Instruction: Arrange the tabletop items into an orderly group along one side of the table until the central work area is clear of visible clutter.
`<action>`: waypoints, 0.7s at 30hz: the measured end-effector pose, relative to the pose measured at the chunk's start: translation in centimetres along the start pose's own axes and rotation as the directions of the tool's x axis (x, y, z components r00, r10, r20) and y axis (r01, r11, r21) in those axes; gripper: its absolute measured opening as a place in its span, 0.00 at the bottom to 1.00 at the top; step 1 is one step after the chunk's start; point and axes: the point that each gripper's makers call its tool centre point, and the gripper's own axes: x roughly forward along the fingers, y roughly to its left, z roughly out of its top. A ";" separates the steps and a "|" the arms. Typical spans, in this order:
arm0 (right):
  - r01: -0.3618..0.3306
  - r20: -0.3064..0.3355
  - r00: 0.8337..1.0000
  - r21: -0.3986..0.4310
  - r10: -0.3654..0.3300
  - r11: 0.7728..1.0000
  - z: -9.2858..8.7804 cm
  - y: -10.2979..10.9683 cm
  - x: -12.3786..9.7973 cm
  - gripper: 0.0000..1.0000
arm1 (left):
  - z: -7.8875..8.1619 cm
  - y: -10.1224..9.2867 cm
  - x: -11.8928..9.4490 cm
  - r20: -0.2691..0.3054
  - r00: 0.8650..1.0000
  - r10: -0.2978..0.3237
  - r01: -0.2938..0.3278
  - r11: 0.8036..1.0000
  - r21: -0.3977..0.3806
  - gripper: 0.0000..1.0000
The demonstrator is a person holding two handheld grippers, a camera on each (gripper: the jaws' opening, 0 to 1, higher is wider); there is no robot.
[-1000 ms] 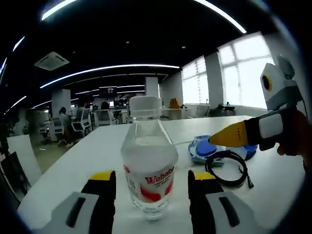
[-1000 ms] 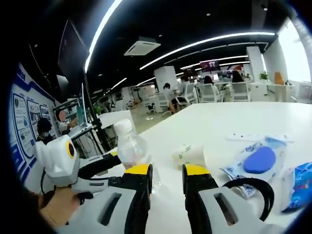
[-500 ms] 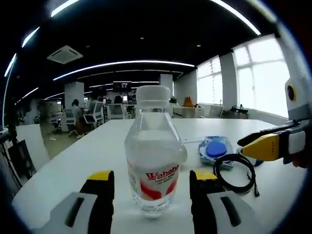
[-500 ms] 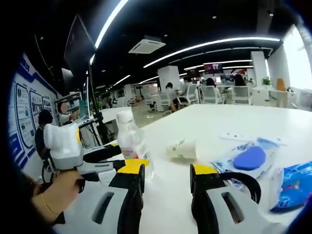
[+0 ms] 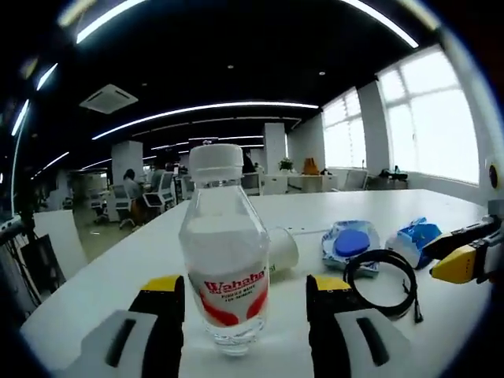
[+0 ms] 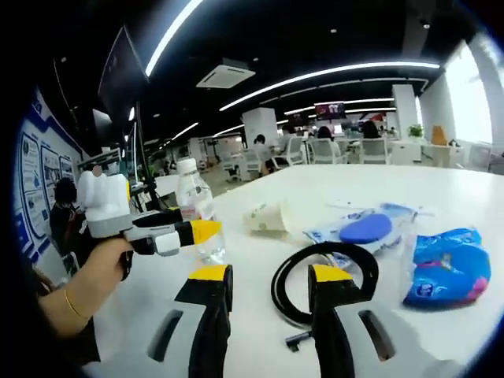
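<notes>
Left gripper view: left gripper [image 5: 242,303] spread wide, jaws either side of a clear plastic water bottle with white cap and red-and-white label [image 5: 224,268], apart from its sides. Bottle upright on the white tabletop [image 5: 102,291], between the yellow-tipped jaws. Just behind the bottle, to its right, a white paper cup lying on its side [image 5: 280,249]. Further right of the bottle, a clear plastic packet holding a blue oval pad [image 5: 349,243], and nearer the camera a coiled black cable [image 5: 381,275] lying flat, overlapping the packet's near edge. Right of the cable, a crumpled blue and white wrapper [image 5: 416,239]. At the far right, beyond the wrapper, the yellow-tipped end of the right gripper [image 5: 466,253].

Right gripper view: right gripper [image 6: 261,286] spread open, nothing between its jaws, held low over the tabletop [image 6: 441,193]. Coiled black cable [image 6: 323,277] just ahead, its near loop partly behind the right-hand jaw. Water bottle [image 6: 194,211] well left of the cable, upright, with the left gripper [image 6: 201,231] at its base, gripped by a hand [image 6: 87,279] wearing a thin bracelet. Paper cup [image 6: 264,216] beyond the cable, on its side. Packet with the blue oval pad [image 6: 366,229] behind the cable, to the right of the cup. Blue wrapper [image 6: 446,267] right of the cable, near the table's front.
</notes>
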 end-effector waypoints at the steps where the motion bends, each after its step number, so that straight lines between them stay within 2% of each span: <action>1: 0.001 0.002 1.000 -0.002 -0.001 1.000 -0.1 -0.2 -0.2 0.38 | 0.0 0.1 0.0 0.000 1.000 0.002 -0.002 1.000 -0.003 0.62; 4: 0.007 0.008 1.000 0.031 -0.007 0.999 -0.4 -1.2 -0.8 0.38 | -0.1 0.3 0.2 -0.004 1.000 -0.003 0.003 1.000 -0.022 0.62; 9: 0.005 0.015 1.000 0.040 -0.005 0.999 -0.2 -1.4 -1.5 0.38 | -0.1 0.5 0.4 -0.007 1.000 -0.006 0.006 1.000 -0.026 0.62; 18: 0.015 0.033 0.999 -0.011 -0.014 1.000 0.3 -1.2 -2.5 0.40 | -0.8 0.6 1.1 -0.033 0.999 -0.006 0.004 0.999 -0.052 0.60; 21: 0.022 0.029 0.999 -0.019 -0.021 1.000 0.2 -1.4 -2.7 0.38 | -1.1 0.8 1.3 -0.042 0.999 0.026 -0.028 0.998 -0.050 0.60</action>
